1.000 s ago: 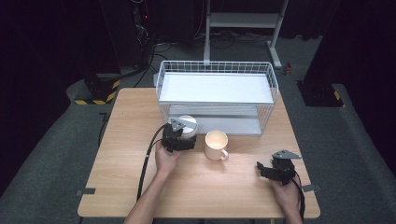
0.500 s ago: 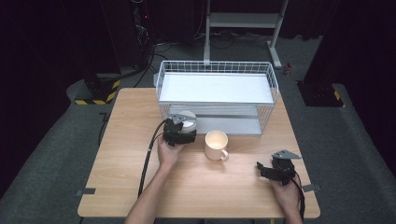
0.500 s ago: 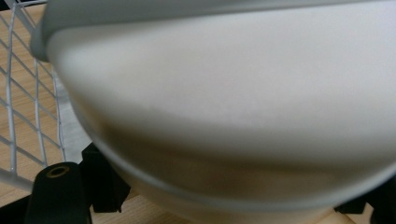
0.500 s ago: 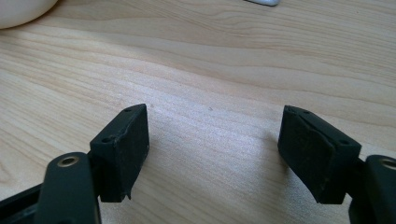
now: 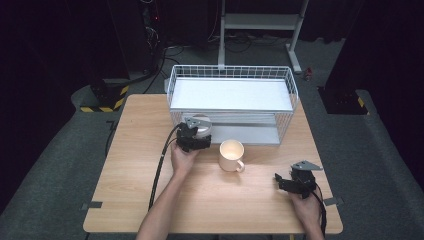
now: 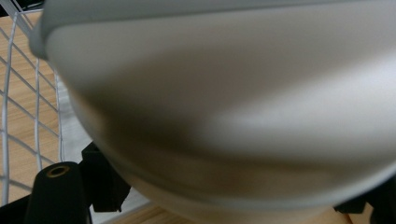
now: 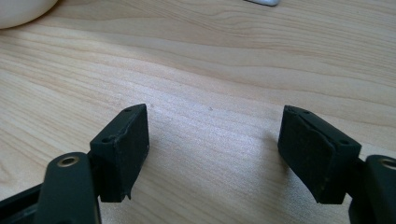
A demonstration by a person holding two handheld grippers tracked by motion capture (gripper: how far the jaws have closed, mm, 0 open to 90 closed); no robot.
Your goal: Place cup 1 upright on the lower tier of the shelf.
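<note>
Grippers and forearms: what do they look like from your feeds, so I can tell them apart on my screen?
Both are black two-jaw tools. The left gripper carries a grey three-cornered plate and trails a black cable back along a bare forearm. The right gripper has the same grey plate; its jaws end in blocky black pads on arms with brass-coloured rivets. No sleeves show on either arm.

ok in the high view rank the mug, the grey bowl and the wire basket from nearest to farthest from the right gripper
From the right gripper, at the table's near right:
1. Mug, just to its left, mid-table.
2. Grey bowl, farther left, at the left gripper by the basket's front.
3. Wire basket, along the far edge; its front right corner is about as close as the bowl, so 2 and 3 are hard to call.
</note>
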